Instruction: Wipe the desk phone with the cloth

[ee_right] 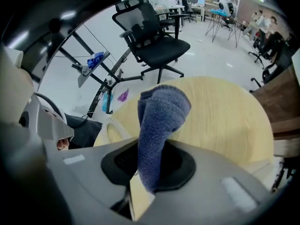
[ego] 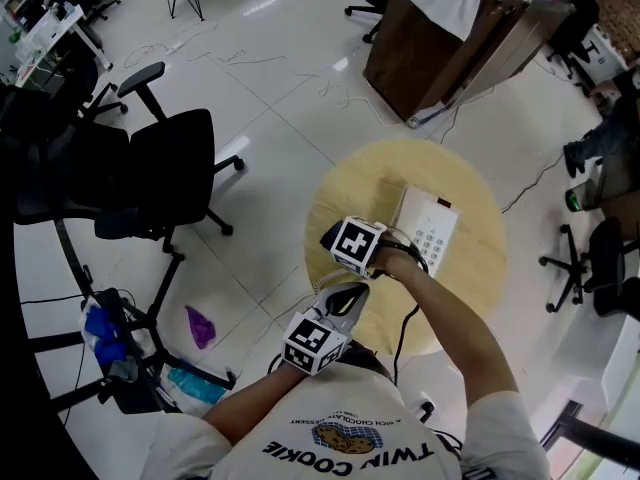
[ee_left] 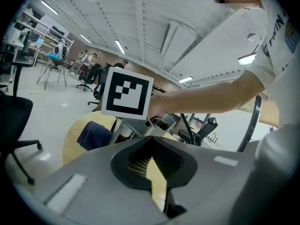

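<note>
Round light-wood table (ego: 475,203) with a smooth grain top on a glossy white tile floor (ego: 280,98). White rectangular plastic desk phone (ego: 428,230) lies flat on it, near the centre, keypad up. Right gripper (ego: 338,238) sits just left of the phone, jaws clamped on a dark blue fuzzy terry cloth (ee_right: 161,111). The cloth sticks up from between the pads as a thick folded roll with a rounded end. Whether the cloth touches the phone is not clear. Left gripper (ee_left: 151,139) is nearer the person at the table's front edge, dark ribbed pads closed together with nothing between them, only the wood top showing through the slit. A thin black cable (ego: 400,340) hangs over the table's near edge. Black mesh-back office chair (ego: 165,173) stands well left of the table.
</note>
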{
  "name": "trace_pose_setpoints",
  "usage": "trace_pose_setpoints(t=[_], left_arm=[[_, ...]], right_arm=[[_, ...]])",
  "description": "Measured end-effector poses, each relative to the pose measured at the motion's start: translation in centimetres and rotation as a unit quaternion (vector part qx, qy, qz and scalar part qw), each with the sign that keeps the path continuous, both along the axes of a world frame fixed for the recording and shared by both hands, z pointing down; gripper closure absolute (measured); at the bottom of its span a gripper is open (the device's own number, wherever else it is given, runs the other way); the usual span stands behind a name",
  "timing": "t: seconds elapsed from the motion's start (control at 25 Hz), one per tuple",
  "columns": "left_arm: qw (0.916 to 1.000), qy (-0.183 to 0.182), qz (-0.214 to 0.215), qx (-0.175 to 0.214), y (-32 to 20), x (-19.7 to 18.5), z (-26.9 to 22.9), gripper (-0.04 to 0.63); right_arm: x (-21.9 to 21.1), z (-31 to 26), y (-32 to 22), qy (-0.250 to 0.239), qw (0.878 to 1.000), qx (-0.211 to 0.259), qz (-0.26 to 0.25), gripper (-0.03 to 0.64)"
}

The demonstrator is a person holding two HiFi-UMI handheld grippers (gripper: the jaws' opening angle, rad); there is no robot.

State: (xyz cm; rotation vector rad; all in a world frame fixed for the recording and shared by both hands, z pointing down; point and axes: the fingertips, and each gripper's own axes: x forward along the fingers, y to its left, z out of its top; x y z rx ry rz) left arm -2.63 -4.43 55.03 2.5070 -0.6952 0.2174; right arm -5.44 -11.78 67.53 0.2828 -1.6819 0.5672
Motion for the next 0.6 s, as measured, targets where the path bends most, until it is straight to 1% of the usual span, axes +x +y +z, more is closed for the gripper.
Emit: trace_pose_setpoints(t=[0.24, 0.48, 0.6], left_arm=[[0.9999, 0.001, 0.01, 0.003, 0.7, -0.2, -0.1, 0.603], [0.9996, -0.001, 0.024, 0.012, 1.2, 0.1, -0.3, 0.603], [0.9996, -0.002, 0.026, 0.013, 0.8, 0.2, -0.2, 0.603]], right_arm=[[-0.7, -0.8, 0.9, -0.021, 1.0, 0.01, 0.021, 0.549], [-1.4, -1.0, 1.2, -0.054, 0.997, -0.006, 0.055, 0.549], [-1.3, -0.7, 0.9, -0.066, 0.995, -0.004, 0.073, 0.549]])
